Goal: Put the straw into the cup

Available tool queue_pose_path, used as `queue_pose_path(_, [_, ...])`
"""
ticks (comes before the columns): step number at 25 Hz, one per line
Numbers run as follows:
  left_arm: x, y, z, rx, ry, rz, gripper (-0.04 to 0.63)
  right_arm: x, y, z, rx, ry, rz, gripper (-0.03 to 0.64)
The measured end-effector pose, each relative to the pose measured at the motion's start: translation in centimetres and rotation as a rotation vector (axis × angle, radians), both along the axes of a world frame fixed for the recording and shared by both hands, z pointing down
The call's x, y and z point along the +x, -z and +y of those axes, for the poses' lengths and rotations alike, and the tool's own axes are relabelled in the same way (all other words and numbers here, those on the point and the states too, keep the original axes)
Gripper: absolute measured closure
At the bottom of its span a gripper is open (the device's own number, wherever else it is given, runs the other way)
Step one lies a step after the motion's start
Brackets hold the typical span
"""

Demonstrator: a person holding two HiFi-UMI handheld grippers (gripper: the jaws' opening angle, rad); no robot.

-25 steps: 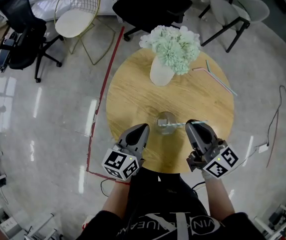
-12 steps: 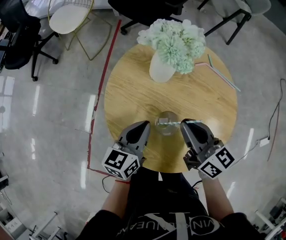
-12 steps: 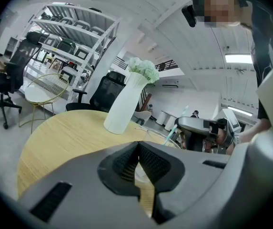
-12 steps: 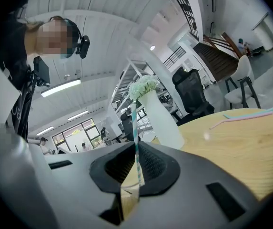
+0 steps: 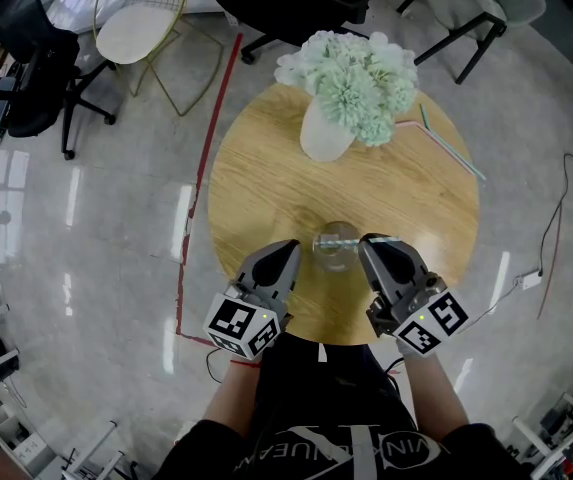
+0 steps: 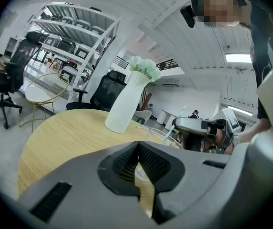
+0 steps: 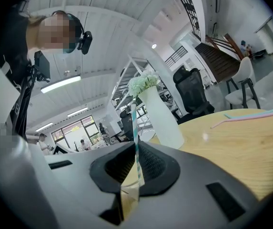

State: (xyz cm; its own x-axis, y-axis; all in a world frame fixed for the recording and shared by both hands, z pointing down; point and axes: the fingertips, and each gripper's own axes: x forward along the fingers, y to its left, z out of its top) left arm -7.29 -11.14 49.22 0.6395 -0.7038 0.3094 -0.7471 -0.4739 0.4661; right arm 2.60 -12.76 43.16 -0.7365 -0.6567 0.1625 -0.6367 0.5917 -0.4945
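Observation:
A clear glass cup [image 5: 333, 247] stands near the front of the round wooden table [image 5: 256, 188]. My right gripper [image 5: 370, 244] is just right of the cup, shut on a teal-and-white striped straw [image 7: 135, 128]. In the left gripper view the straw [image 6: 168, 132] slants down to the mouth of the cup [image 6: 156, 133]; whether its tip is inside is not clear. My left gripper [image 5: 288, 252] rests just left of the cup, shut with nothing between its pads [image 6: 137, 147].
A white vase of pale green flowers [image 5: 328, 128] stands at the far side of the table. Two spare straws [image 5: 446, 143] lie at the far right edge. Chairs [image 5: 141, 28] stand on the floor beyond the table.
My right gripper has come down and slightly left toward the cup, carrying the straw. The left gripper has stayed where it was.

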Motion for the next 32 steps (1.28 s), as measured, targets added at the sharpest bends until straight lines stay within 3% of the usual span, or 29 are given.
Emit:
queue_pose_path(17, [-0.35, -0.03, 0.40, -0.008, 0.009, 0.009, 0.588, -0.29, -0.46, -0.27, -0.009, -0.007, 0.007, 0.595])
queue_pose_path(32, [-0.06, -0.35, 0.43, -0.019, 0.013, 0.017, 0.588, -0.59, -0.15, -0.02, 0.052, 0.051, 0.117, 0.592])
